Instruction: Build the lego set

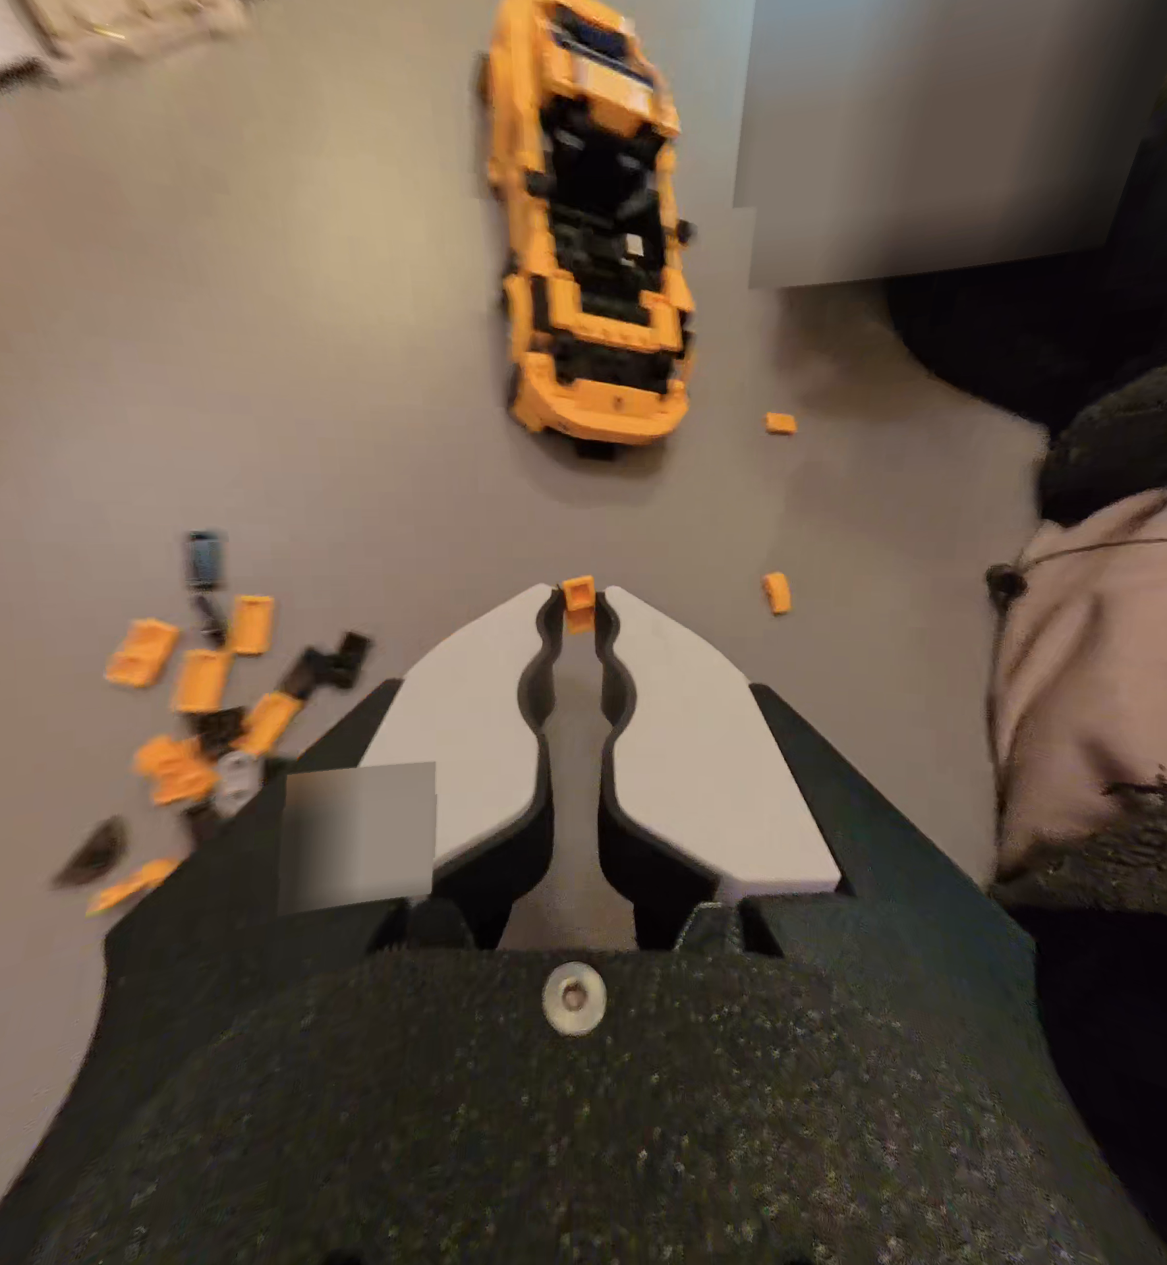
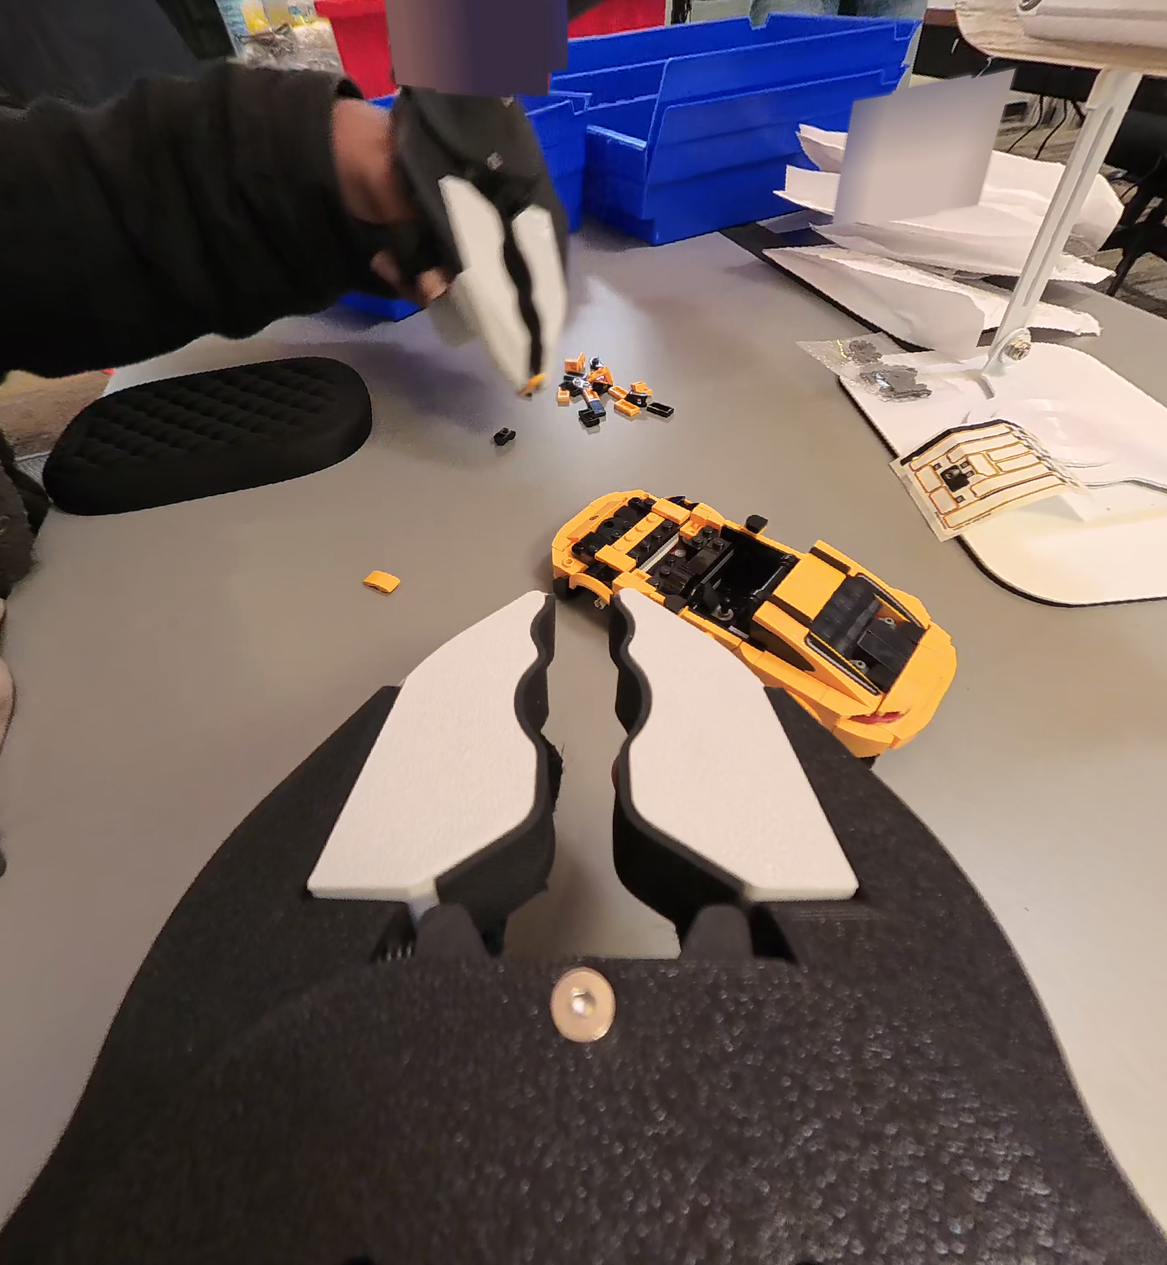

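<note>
A half-built orange and black lego car (image 1: 594, 226) lies on the grey table; it also shows in the right wrist view (image 2: 758, 609). My left gripper (image 1: 579, 602) is shut on a small orange brick (image 1: 578, 599) and holds it above the table; it also shows in the right wrist view (image 2: 531, 383), beside a pile of loose orange and black pieces (image 2: 604, 390). That pile shows in the left wrist view (image 1: 211, 691) at the left. My right gripper (image 2: 584, 599) is open and empty, its tips at the car's near front corner.
Single orange bricks lie apart (image 1: 779, 423), (image 1: 777, 592), (image 2: 382, 582). A black padded armrest (image 2: 211, 431) is at the left. Blue bins (image 2: 717, 137) stand at the back. Papers (image 2: 909, 274), a sticker sheet (image 2: 977, 479) and a white lamp base (image 2: 1080, 547) are at the right. Some 20 centimetres of space lies between my two pairs of fingers.
</note>
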Tool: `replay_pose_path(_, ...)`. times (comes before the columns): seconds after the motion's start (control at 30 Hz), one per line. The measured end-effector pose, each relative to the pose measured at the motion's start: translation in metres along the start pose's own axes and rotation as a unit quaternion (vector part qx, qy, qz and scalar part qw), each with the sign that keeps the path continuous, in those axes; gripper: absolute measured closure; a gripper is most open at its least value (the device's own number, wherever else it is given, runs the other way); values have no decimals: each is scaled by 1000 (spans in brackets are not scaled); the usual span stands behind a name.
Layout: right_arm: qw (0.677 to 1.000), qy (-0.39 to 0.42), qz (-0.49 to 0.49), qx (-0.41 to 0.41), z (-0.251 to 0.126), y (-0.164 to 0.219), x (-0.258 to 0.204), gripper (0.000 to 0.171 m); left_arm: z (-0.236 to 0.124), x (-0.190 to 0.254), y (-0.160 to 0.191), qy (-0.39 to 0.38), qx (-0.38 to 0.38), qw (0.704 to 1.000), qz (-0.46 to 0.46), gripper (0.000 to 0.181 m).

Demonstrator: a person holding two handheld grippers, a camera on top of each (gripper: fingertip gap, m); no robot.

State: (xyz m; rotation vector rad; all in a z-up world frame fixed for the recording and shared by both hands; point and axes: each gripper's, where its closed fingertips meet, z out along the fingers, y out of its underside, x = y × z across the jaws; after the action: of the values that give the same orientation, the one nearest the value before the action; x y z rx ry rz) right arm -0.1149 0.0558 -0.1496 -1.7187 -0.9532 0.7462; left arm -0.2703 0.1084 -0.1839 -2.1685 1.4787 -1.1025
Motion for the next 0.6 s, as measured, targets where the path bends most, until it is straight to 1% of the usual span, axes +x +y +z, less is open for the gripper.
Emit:
replay_pose_path(0.1,1000,0,-2,0,0,0,-1,157,23,49,3,91,20,996,-13,173)
replay_pose_path(0.13,1000,0,-3,-1,0,0,-1,157,34,60,8,99,11,995,-9,173)
replay_pose_path(0.23,1000,0,-5,-2,0,-1,-2,157,68,82,29,87,-45,995,30,173)
replay_pose_path(0.3,1000,0,-9,-2,0,-1,-3,157,79,82,37,53,-71,994,67,173)
replay_pose_path(0.37,1000,0,-10,-2,0,-1,-4,157,79,86,34,40,-67,993,93,173)
replay_pose_path(0.43,1000,-2,-12,-4,0,-1,-5,157,76,84,33,25,-70,992,105,168)
replay_pose_path(0.6,1000,-7,-24,-14,2,1,-10,157,57,67,25,-18,-46,995,90,168)
